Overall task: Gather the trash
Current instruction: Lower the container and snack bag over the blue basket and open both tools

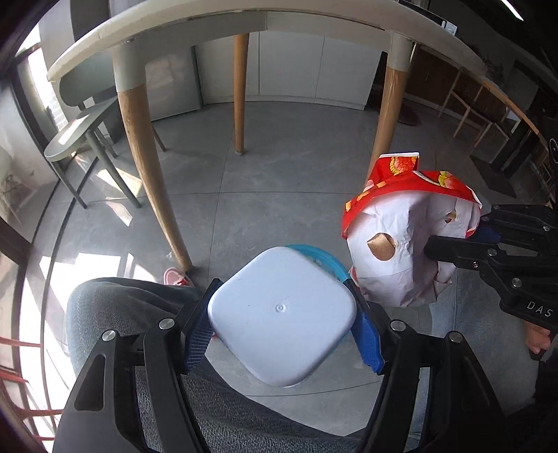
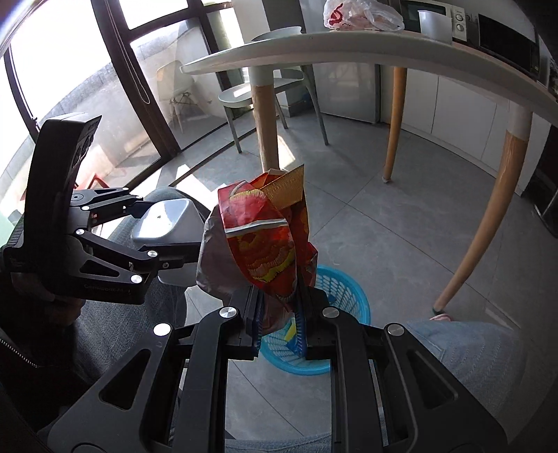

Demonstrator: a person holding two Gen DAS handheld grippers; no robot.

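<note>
In the left wrist view, the left gripper (image 1: 282,320) sits at lower centre, its two blue-padded fingers clamped on one smooth, pale plastic container (image 1: 282,313), square with rounded corners, bottom facing the camera. Behind it, a sliver of one blue plastic basket (image 1: 315,254) shows on the grey tiled floor (image 1: 279,181).

At the right of that frame, the right gripper (image 1: 453,244) comes in from the edge, closed on one crumpled snack bag (image 1: 401,244), red and yellow print outside, white inside, with creased, folded film.

In the right wrist view, the right gripper (image 2: 279,313) is at lower centre and pinches the bag's (image 2: 265,244) lower end between nearly closed jaws; the bag stands up above the basket (image 2: 334,296), whose latticed wall is round. The left gripper (image 2: 167,240) and its container (image 2: 164,223) are at middle left, just beside the bag.

The counter (image 2: 348,48) curves across the top of the frame on tapered wooden legs; one thin plastic bag (image 2: 362,15) and one white cup (image 2: 434,22) rest on it.
</note>
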